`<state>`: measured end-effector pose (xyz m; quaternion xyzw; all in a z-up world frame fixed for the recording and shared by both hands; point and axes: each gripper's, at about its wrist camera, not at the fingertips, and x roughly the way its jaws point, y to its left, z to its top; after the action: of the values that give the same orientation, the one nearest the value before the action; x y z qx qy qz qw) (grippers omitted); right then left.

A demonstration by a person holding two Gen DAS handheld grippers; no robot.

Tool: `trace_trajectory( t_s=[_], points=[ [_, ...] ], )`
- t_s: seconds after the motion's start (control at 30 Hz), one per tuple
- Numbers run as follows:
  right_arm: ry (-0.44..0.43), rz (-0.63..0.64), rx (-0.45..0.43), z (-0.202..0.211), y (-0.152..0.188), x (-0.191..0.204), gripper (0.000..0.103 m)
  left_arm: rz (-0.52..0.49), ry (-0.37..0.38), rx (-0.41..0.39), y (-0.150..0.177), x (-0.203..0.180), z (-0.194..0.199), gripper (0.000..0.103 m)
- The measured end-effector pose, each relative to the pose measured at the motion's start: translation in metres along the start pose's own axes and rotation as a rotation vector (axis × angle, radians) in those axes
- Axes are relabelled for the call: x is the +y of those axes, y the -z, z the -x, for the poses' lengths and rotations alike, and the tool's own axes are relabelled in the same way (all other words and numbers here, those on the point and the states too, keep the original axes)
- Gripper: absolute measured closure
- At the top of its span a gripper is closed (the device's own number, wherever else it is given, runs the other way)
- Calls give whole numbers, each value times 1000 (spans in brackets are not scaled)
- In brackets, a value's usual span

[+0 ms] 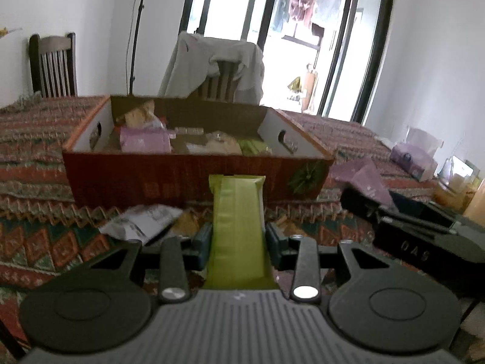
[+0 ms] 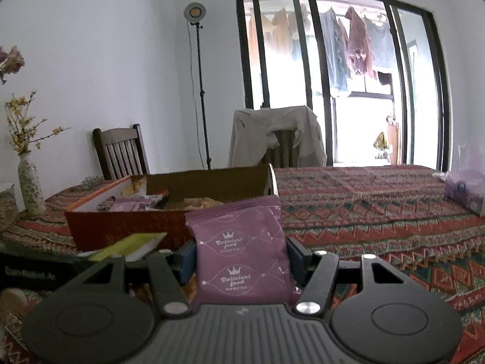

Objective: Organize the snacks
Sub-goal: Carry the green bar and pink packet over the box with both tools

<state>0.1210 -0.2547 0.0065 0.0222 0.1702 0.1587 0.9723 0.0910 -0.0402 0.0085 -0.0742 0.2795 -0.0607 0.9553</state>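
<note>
While the left tongs [image 1: 238,239] pinch a long green snack packet [image 1: 238,215], its far end pokes toward the red cardboard box [image 1: 194,176] on the patterned table [image 1: 36,163]; inside that box sit a purple pouch [image 1: 145,142] and other wrappers. Over on the right wrist view, the right tongs [image 2: 241,261] are clamped on a purple snack bag [image 2: 242,254], held upright just before the box [image 2: 127,227], with the green packet [image 2: 127,247] lower left.

Both wrist cameras look low and close across the patterned tablecloth [image 1: 45,157] toward the window [image 2: 342,75]; the left sits nearer the shared snack box [image 1: 188,179].
</note>
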Motion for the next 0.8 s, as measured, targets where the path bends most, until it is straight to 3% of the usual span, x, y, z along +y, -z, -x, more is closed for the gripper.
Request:
trace_trajectory(
  t_s=[0.4, 0.8],
  points=[
    [-22, 12, -43, -11, -54, 17, 43, 1, 4, -136, -58, 6, 16, 65],
    [5, -15, -21, -84, -93, 24, 43, 61, -64, -172, -108, 30, -36, 65]
  ],
)
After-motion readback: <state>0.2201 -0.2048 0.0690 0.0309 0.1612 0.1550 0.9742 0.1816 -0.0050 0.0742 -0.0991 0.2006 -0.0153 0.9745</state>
